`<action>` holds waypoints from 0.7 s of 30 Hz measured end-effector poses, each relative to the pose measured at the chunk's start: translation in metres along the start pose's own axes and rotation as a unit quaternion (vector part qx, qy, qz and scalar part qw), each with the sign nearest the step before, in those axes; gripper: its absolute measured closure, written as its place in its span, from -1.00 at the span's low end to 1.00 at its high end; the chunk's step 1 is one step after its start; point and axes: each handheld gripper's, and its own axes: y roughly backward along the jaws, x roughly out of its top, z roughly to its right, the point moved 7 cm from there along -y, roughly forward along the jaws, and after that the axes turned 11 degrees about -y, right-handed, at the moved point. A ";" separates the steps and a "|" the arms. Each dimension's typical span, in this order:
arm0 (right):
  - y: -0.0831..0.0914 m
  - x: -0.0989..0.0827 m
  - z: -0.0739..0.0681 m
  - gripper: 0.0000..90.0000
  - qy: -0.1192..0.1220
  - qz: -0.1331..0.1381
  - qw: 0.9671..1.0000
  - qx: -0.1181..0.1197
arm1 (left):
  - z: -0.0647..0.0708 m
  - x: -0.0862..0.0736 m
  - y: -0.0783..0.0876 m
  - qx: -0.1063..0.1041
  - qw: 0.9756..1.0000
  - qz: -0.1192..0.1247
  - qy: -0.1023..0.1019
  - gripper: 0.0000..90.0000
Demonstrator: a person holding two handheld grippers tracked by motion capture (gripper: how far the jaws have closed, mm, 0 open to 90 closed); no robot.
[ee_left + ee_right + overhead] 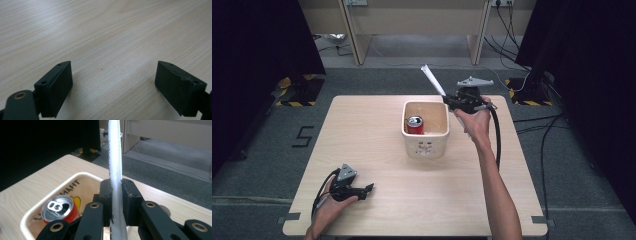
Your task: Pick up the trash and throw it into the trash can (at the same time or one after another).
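Currently, on the table [377, 125], the bin [426, 145] holds a red can [415, 124]. The right gripper [451, 102], at the bin's far right corner, pinches a white straw [433, 80] between its jaws. Judged step: carrying the straw to the bin. Next move: centre over the bin, then release. The left gripper [364, 190] rests with its jaws spread, empty.

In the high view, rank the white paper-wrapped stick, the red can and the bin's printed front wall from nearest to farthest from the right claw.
1. White paper-wrapped stick: clamped in the right claw, slanting up and away to its left.
2. Red can: upright inside the bin, left of the claw and nearer the person.
3. Printed front wall: the bin's side facing the person.
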 end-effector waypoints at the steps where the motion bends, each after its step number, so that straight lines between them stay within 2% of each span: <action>1: -0.002 0.000 -0.002 0.76 0.001 -0.002 1.000 0.001 | 0.000 0.000 0.000 0.000 1.000 0.000 0.000 -0.69; 7: -0.012 0.007 -0.014 0.76 0.007 -0.004 1.000 0.009 | 0.000 0.000 0.000 0.000 1.000 0.000 0.000 -0.69; 21: -0.041 0.020 -0.038 0.75 0.003 -0.011 1.000 0.025 | 0.000 0.000 0.000 0.001 1.000 0.002 0.000 -0.69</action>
